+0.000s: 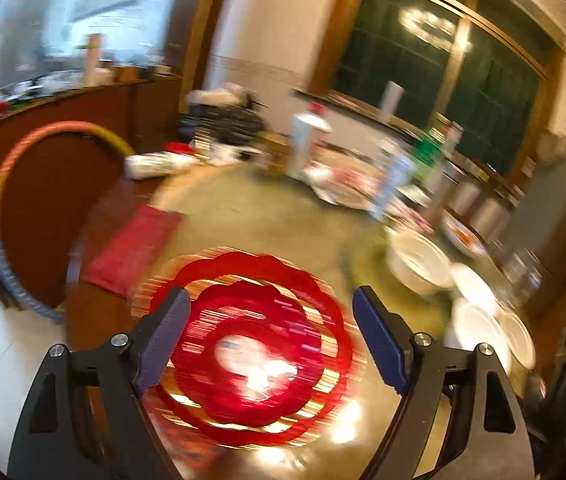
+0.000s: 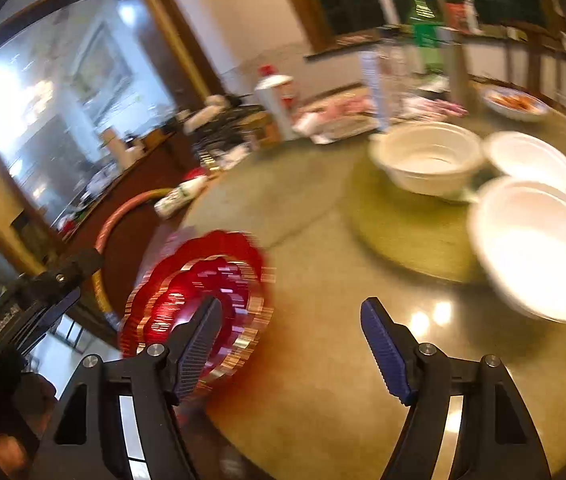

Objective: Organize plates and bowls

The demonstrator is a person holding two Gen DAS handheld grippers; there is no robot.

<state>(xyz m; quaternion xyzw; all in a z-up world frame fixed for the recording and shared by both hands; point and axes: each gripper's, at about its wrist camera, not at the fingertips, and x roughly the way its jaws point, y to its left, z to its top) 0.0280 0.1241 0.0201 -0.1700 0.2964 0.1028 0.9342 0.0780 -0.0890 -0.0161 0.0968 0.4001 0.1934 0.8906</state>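
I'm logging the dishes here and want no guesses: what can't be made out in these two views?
- Red plates, left wrist view: motion blur hides how many are stacked.
- White bowls, right wrist view: blur and the right edge hide their count.
- Dish with orange food, right wrist view: too small and blurred to identify.

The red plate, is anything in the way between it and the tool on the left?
Nothing visible. In the left wrist view the red plate lies on the table right under the open left tool, with only bare space between them. The white bowls sit off to the side.
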